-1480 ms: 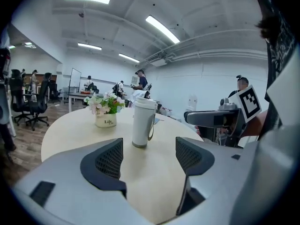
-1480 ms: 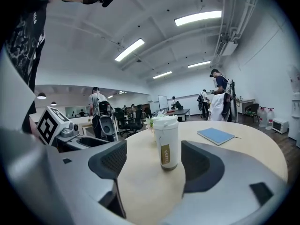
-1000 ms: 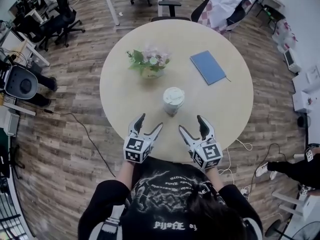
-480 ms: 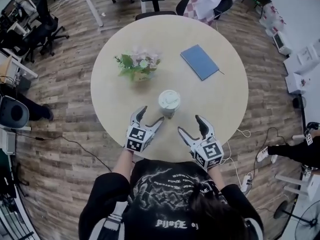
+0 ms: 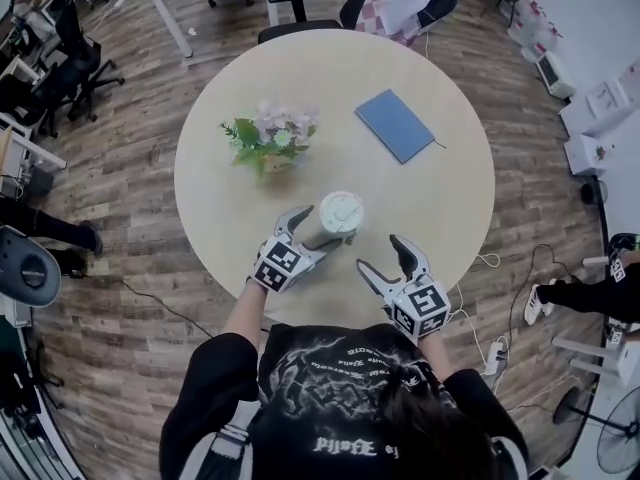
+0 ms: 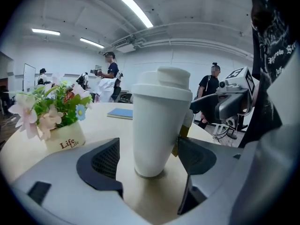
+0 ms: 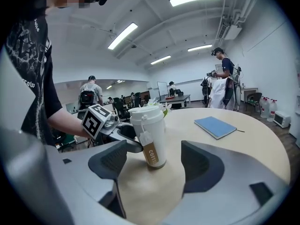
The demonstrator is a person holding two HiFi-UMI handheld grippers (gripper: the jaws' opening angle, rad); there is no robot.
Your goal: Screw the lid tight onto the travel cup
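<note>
— Where's the travel cup?
— Upright on the worktop, lid on, near my edge.
— Your left gripper?
— Its fingers have just been opening. The cup stands between them, unpressed.
— And your right gripper?
— Fingers apart and empty, near the cup and pointing towards it.
</note>
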